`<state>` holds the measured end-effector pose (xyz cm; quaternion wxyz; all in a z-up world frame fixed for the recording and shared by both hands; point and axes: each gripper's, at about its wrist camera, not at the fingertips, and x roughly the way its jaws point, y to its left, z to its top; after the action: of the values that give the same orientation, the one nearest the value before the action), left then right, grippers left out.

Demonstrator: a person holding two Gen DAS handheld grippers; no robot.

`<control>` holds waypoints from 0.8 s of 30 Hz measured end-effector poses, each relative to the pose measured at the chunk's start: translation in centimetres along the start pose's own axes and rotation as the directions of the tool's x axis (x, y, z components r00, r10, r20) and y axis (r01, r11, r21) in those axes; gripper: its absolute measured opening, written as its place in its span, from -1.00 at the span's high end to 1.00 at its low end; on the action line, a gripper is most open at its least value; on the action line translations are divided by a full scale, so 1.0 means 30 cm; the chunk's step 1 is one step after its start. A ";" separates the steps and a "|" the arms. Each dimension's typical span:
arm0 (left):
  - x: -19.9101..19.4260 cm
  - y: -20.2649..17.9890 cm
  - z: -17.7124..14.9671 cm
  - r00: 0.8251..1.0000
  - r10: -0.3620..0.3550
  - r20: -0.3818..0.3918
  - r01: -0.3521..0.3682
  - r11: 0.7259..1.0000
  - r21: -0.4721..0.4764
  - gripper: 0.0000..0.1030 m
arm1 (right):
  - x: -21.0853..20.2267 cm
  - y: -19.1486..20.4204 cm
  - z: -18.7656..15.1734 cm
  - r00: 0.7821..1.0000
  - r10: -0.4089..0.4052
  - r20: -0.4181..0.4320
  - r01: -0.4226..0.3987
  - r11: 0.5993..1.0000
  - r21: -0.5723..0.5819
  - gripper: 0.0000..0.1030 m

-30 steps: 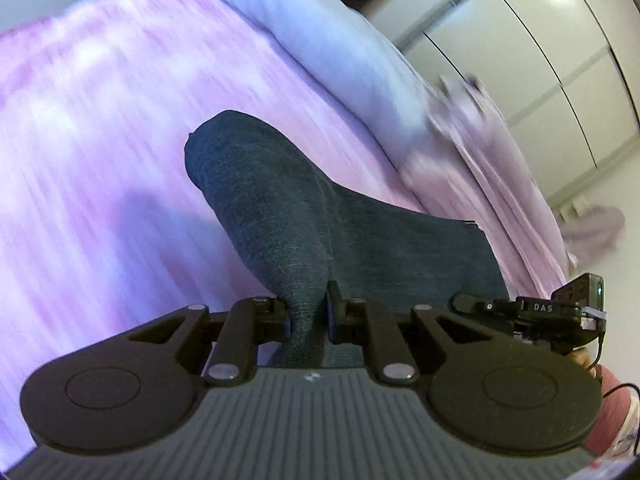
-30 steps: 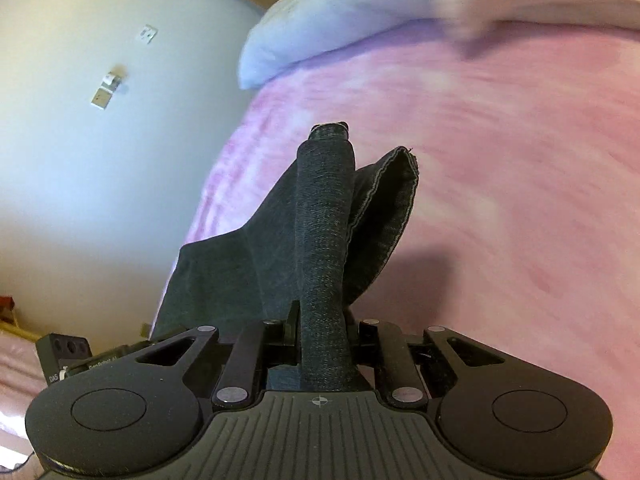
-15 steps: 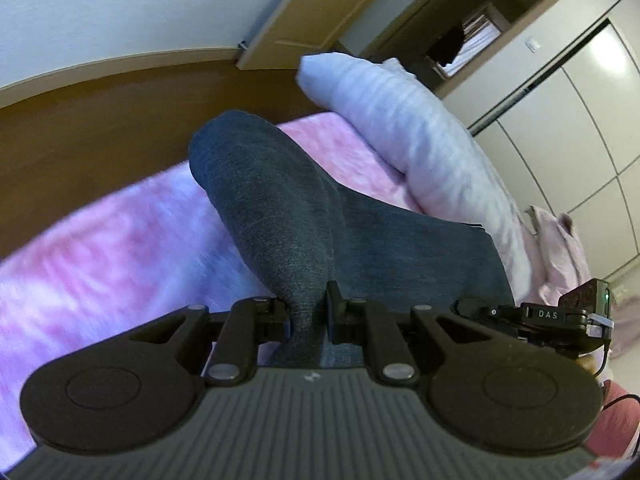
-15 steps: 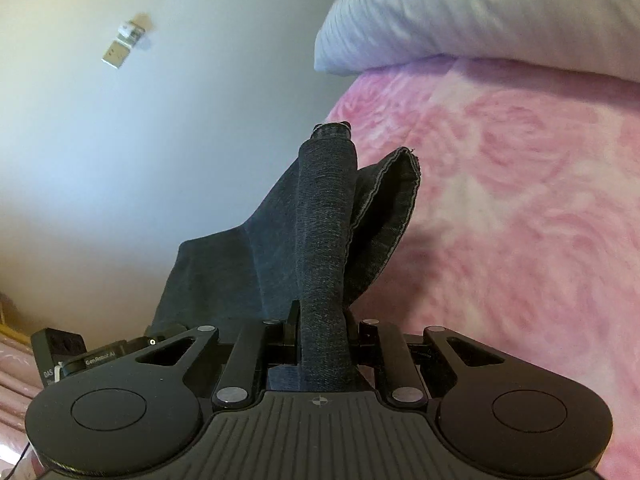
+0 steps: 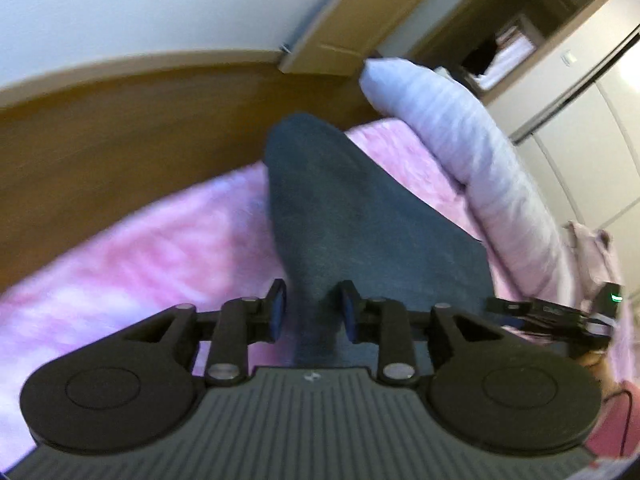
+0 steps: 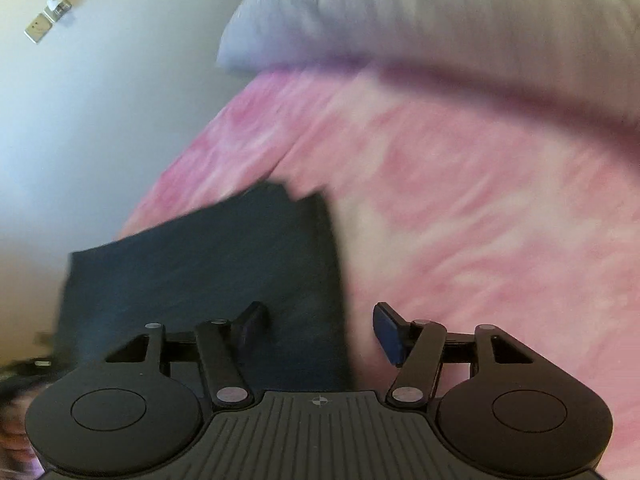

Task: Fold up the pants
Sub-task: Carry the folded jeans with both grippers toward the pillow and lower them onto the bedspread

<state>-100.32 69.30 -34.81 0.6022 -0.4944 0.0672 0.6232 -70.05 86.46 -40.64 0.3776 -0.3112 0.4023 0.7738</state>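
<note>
The dark blue denim pants [image 5: 340,208] lie on the pink blanket [image 5: 140,264], one fold still humped up between the fingers of my left gripper [image 5: 313,312]. Its jaws are opening, and the pads stand slightly off the cloth. In the right wrist view the pants [image 6: 224,264] lie flat on the blanket [image 6: 460,208]. My right gripper [image 6: 320,328] hovers just over their right edge with its jaws opening wide. Cloth lies beneath and between the fingers, which do not grip it. The right gripper's body [image 5: 560,312] shows at the right edge of the left wrist view.
A pale striped pillow [image 5: 472,152] [image 6: 440,12] lies just beyond the pants. A wooden headboard [image 5: 120,128] runs behind the bed on the left. A wall [image 6: 100,120] borders the bed's side. White wardrobe doors [image 5: 592,128] stand at the far right.
Both grippers were shut on upright folds of denim; now both jaws have parted. The fold in the right wrist view has dropped flat onto the bed. Both hands moved toward the pillow.
</note>
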 end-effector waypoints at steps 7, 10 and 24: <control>-0.009 -0.231 0.102 0.974 0.131 0.188 -0.182 0.939 0.291 0.54 | -0.025 0.193 0.032 0.968 -0.061 0.242 0.138 0.940 -0.313 0.73; 0.107 -0.301 0.105 0.963 0.165 0.216 -0.240 0.888 0.393 0.59 | 0.080 0.264 0.040 0.956 -0.072 0.286 0.184 0.904 -0.387 0.83; 0.089 -0.301 -0.002 0.955 0.224 0.195 -0.277 0.908 0.315 0.66 | 0.035 0.248 -0.057 0.954 -0.104 0.281 0.206 0.908 -0.365 0.81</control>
<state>-92.36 73.48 -32.09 0.5963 -0.3210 0.1894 0.7110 -76.51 82.44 -39.41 0.4174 -0.3090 0.1616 0.8392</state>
